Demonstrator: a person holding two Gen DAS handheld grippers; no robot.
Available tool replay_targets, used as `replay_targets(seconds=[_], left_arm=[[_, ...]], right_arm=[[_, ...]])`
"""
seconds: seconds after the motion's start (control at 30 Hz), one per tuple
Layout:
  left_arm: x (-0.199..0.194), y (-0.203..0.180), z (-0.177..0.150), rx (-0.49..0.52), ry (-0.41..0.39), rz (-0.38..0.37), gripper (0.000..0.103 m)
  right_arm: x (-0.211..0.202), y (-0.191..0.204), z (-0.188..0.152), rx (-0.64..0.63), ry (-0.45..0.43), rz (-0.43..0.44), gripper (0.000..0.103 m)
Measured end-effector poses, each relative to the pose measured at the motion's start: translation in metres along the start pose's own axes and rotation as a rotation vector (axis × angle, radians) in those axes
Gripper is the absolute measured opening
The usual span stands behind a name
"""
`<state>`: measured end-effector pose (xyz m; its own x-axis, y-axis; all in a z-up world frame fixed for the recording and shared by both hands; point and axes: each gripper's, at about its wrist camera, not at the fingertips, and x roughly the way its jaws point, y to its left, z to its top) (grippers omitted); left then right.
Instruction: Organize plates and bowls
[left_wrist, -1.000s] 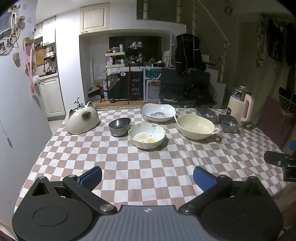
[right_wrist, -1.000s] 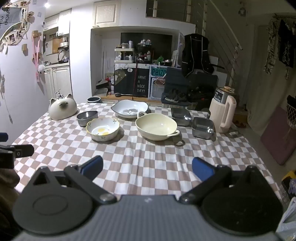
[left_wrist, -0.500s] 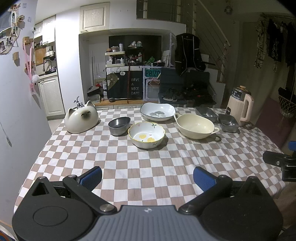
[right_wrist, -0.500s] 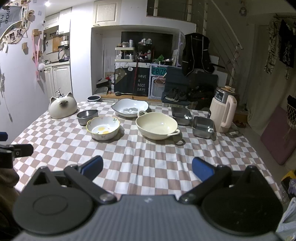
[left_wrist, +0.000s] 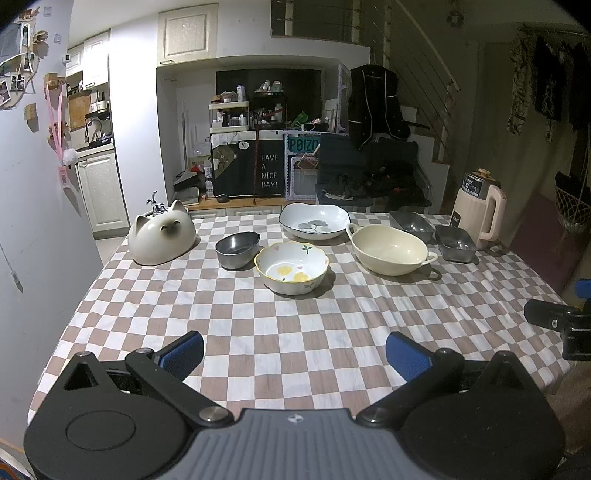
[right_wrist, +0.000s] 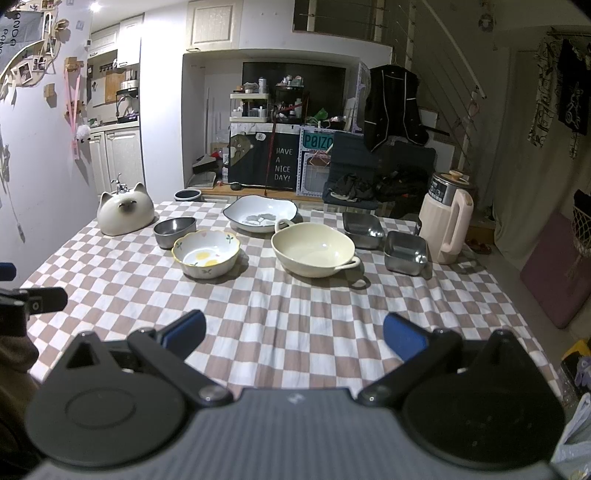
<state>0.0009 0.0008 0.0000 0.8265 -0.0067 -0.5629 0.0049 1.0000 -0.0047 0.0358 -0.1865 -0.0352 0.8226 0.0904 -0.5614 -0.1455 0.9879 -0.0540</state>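
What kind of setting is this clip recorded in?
Most likely a lived-in home, a dining spot beside a small kitchen. A table with a checked cloth carries everyday bowls such as a flower-painted bowl; white kitchen cabinets stand at the left, and a staircase rises behind.

Both grippers ease slightly toward the dishes

From my feed, the left gripper (left_wrist: 294, 353) and right gripper (right_wrist: 294, 334) have crept a little forward over the checked desk (left_wrist: 280, 332); the flowered bowl (left_wrist: 291, 267) sits marginally higher in view. Nothing on the desk has moved.
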Motion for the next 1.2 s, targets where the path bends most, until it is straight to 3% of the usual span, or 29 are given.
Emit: replay_targets(seconds=[1.2], left_arm=[[0.0002,0.0000,0.0001,0.000,0.003,0.000,0.103]], right_arm=[[0.0016,0.0004,-0.0002,-0.004,0.007,-0.001,0.103]])
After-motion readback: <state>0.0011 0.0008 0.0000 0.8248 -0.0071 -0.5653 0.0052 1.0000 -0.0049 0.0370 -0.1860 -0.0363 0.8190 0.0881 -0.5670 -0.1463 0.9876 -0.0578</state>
